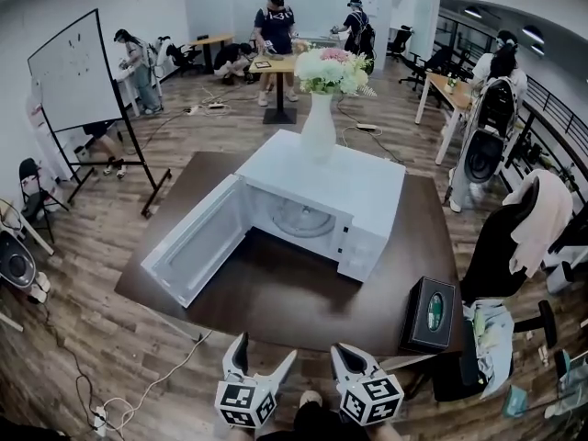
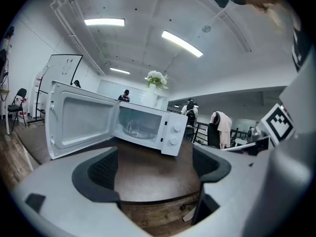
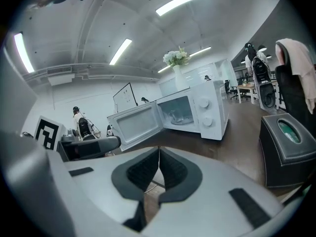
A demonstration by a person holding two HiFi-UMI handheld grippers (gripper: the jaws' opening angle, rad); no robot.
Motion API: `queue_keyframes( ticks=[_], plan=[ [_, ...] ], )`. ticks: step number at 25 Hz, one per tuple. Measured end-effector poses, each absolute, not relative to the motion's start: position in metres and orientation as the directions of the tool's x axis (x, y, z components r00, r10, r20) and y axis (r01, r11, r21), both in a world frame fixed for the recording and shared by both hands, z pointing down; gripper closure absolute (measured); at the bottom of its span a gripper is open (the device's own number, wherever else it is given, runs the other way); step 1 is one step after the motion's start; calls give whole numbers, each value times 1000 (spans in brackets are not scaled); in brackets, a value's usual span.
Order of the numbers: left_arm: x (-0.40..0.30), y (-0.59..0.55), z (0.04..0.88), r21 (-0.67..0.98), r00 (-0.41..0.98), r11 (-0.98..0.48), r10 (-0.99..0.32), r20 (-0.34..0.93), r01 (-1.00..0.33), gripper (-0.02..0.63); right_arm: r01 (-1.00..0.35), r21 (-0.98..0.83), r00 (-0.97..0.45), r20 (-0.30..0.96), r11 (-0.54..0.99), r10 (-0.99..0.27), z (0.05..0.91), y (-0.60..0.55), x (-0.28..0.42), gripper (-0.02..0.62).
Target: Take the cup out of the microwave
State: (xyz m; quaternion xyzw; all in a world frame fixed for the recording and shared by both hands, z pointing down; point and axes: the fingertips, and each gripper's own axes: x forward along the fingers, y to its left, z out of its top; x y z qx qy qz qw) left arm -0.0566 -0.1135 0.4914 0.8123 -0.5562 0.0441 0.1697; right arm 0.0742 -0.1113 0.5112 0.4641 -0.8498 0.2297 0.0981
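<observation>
The microwave (image 1: pixel 322 186) stands in the middle of the dark wooden tabletop (image 1: pixel 285 306), reaching back toward the far edge. Its door (image 1: pixel 197 242) is swung wide open toward the tabletop's left edge. Inside the lit cavity, a clear glass shape that appears to be the cup (image 2: pixel 134 127) sits on the turntable. It is faint in every view and nothing touches it. A white vase of flowers (image 1: pixel 319 127) stands upright on the microwave's roof at its far side. A black tissue box (image 1: pixel 430 313) lies at the tabletop's near right corner.

Both tools are held just off the tabletop's near edge, well apart from the microwave. The left tool (image 1: pixel 266 352) has its jaws spread wide, with only bare tabletop showing between the dark pads (image 2: pixel 103 169). The right tool (image 1: pixel 338 349) has its jaws brought together, the pads (image 3: pixel 143 171) meeting with nothing between them.
</observation>
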Motion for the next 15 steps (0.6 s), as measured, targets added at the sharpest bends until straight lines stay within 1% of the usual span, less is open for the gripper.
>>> queue_keyframes(
  ticks=[8,15],
  plan=[
    [-49,-145,497,215,364,-312,-892,269,-925,161,-822,-308,-568,369,479,-736,517,-147,80,600],
    [-47,-142,506,208,350,-300,-893,283,-931,161,-805,-341,-590,375,486,-715,531,-142,75,600]
  ],
)
